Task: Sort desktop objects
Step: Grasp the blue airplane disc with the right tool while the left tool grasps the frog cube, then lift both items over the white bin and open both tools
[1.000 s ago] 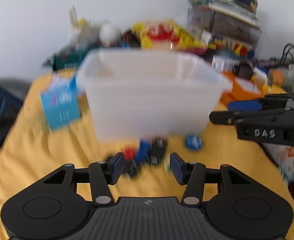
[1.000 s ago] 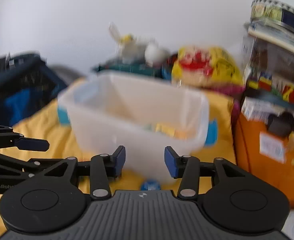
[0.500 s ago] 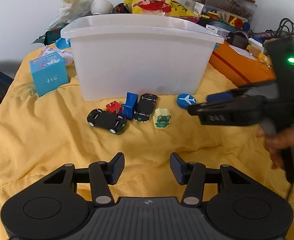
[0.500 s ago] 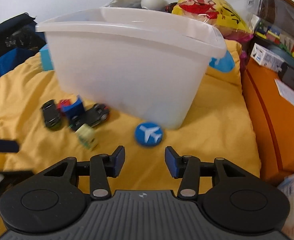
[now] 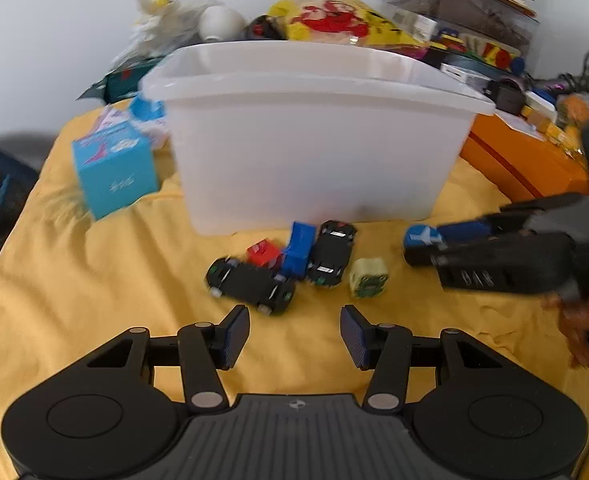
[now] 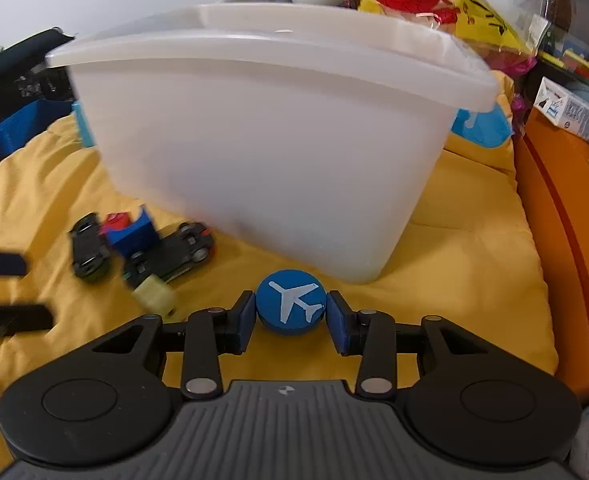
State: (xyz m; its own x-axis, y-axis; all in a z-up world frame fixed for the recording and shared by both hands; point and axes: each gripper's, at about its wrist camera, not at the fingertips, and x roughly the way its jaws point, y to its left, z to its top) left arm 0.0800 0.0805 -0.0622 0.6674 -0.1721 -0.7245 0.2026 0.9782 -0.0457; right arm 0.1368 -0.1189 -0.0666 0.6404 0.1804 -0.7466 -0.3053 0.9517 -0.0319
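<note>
My right gripper [image 6: 291, 316] rests low on the yellow cloth, its jaws closing on a blue disc with a white aeroplane [image 6: 291, 307]; both pads touch its rim. In the left wrist view the right gripper [image 5: 416, 248] reaches in from the right with the disc [image 5: 418, 236] at its tips. My left gripper [image 5: 294, 332] is open and holds nothing, hovering just short of a toy cluster: two black cars [image 5: 250, 284] [image 5: 331, 252], a blue block [image 5: 299, 248], a red block [image 5: 263, 252] and a pale frog cube [image 5: 368, 278]. Behind them stands a white plastic bin [image 5: 314, 152].
A light blue carton [image 5: 114, 172] sits left of the bin. An orange box [image 5: 522, 160] borders the cloth on the right. Bags, books and cables pile up along the wall behind. Dark bags [image 6: 10, 92] lie off the cloth's left edge.
My right gripper dropped to the cloth and its jaws came in around the aeroplane disc. My left gripper sank slightly toward the toy cars, jaws unchanged.
</note>
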